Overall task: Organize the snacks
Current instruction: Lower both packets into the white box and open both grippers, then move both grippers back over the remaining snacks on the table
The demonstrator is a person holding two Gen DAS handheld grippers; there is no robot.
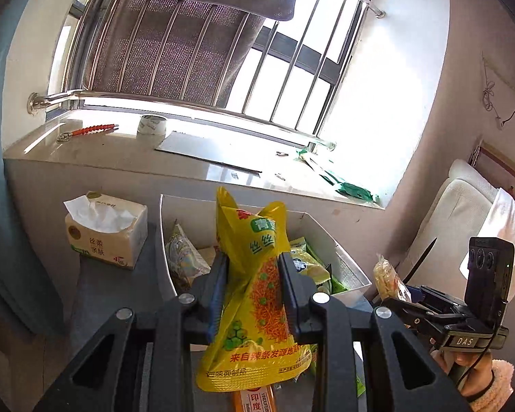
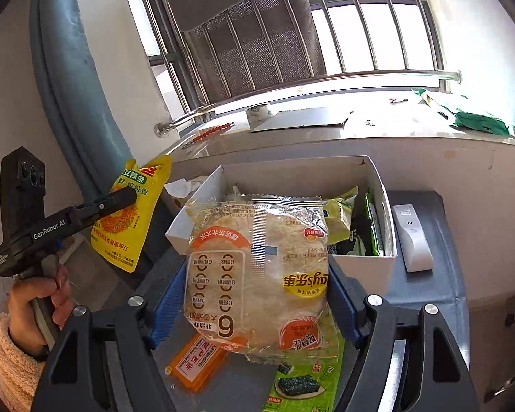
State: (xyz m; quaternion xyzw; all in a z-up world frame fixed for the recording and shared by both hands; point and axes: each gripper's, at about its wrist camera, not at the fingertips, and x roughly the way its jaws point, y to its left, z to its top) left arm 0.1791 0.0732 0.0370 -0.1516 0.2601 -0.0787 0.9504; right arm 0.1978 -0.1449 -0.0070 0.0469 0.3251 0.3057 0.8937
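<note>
My left gripper (image 1: pixel 254 274) pinches the yellow snack bag (image 1: pixel 257 295); my right gripper (image 2: pixel 257 285) clamps the rice cracker pack (image 2: pixel 257 274). Both are lifted clear, ready for the white box (image 2: pixel 382 185) ahead of my fingers.

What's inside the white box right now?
The white box holds several snack packets: light green ones, dark green packs along its right wall, and a patterned packet at left. The held rice cracker pack hides the rest.
</note>
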